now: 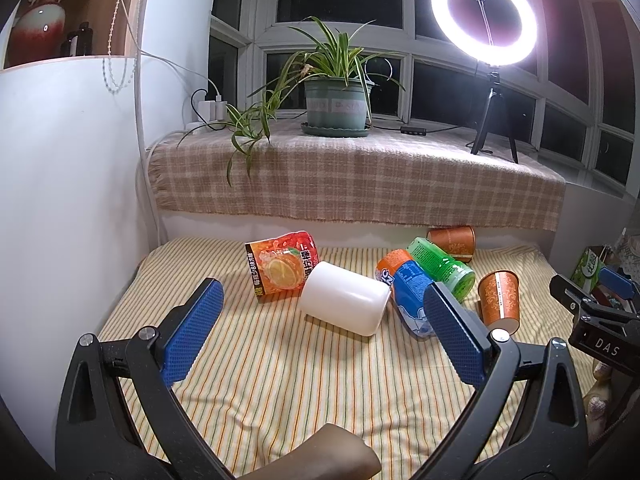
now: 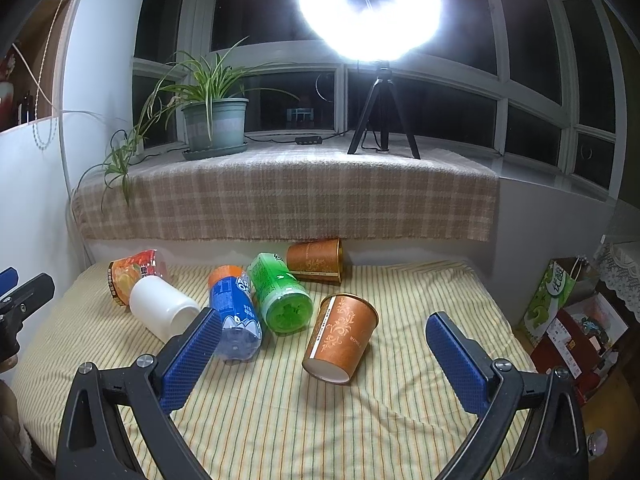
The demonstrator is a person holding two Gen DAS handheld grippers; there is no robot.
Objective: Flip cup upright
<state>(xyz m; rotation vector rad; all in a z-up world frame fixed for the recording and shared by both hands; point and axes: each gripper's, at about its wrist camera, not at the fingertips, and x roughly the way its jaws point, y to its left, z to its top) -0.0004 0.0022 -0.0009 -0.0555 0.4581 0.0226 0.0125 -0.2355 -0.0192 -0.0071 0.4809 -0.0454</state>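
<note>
Near the front of the striped cloth (image 2: 280, 420), right of the green bottle (image 2: 280, 300), the brown paper cup (image 2: 340, 340) lies tipped, base toward the camera, mouth away. Not yet upright; nothing grips it. Right gripper (image 2: 324, 354) hangs before the cup, tongs apart, empty. Left gripper (image 1: 324, 322) also apart, facing the white cup (image 1: 344, 304) left of the bottle. Second brown cup (image 2: 316, 260) lies behind the bottle. Grasp and flip remain.

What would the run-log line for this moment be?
left gripper: open, empty | right gripper: open, empty | white cup: on its side | near orange cup: tipped over, untouched
</note>
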